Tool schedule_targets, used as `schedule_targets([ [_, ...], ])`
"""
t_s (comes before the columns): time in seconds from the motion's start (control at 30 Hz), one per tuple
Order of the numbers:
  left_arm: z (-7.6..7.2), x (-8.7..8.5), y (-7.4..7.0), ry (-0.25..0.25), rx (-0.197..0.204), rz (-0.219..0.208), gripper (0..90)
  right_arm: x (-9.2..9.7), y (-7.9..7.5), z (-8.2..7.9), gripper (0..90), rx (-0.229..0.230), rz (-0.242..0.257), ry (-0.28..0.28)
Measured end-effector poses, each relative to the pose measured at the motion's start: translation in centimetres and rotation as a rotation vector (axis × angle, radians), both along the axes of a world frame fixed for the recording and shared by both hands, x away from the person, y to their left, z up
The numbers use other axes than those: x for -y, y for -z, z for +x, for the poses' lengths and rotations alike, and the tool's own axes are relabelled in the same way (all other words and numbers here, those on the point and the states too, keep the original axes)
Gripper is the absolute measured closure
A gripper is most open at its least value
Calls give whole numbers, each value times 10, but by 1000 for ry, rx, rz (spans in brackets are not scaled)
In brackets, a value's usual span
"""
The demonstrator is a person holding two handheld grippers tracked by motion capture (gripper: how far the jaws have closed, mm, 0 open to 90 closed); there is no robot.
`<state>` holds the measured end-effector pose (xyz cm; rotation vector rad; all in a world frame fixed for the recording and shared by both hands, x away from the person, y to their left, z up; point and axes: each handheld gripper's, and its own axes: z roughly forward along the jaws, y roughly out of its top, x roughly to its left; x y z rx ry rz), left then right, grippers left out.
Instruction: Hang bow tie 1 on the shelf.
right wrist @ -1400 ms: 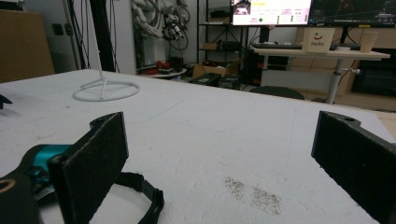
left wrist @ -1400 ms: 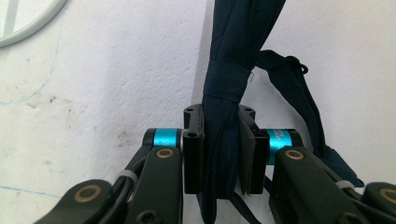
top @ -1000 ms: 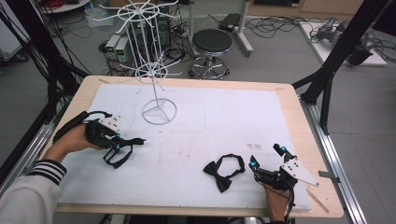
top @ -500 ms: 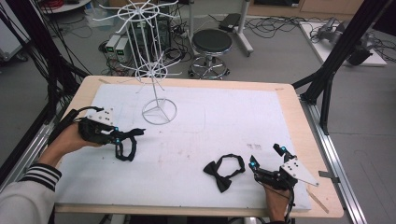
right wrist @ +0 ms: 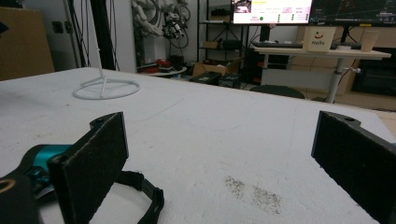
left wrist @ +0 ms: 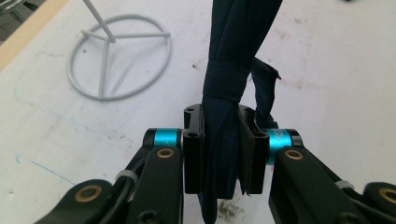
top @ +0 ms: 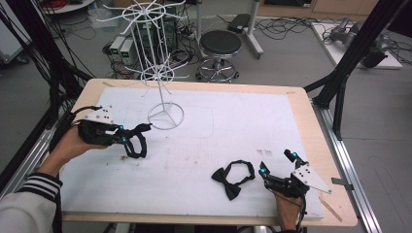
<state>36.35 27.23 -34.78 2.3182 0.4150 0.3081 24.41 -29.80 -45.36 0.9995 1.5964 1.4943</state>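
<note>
Your left gripper (top: 127,139) pinches a dark bow tie (left wrist: 231,84) in its fingers, lifted near the base of the white wire rack (top: 165,116). Next, I judge, you hang its strap on a hook; the strap loop is hard to trace. Your right gripper (top: 277,167) has fingers spread beside the second bow tie (top: 233,177).

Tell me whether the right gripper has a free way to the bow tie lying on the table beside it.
Probably yes. The right gripper stands open with nothing between its jaws, and the lying bow tie sits just to its left on the white mat, with no obstacle between them. The left gripper is far off, holding another bow tie.
</note>
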Motion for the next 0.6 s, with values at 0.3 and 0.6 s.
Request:
schedule_targets([
  [0.3, 0, 0, -9, -42, 5, -120, 746, 0, 0, 0, 30, 1, 2, 0],
  [0.6, -1, 0, -16, -42, 26, -222, 748, 0, 0, 0, 30, 0, 1, -1],
])
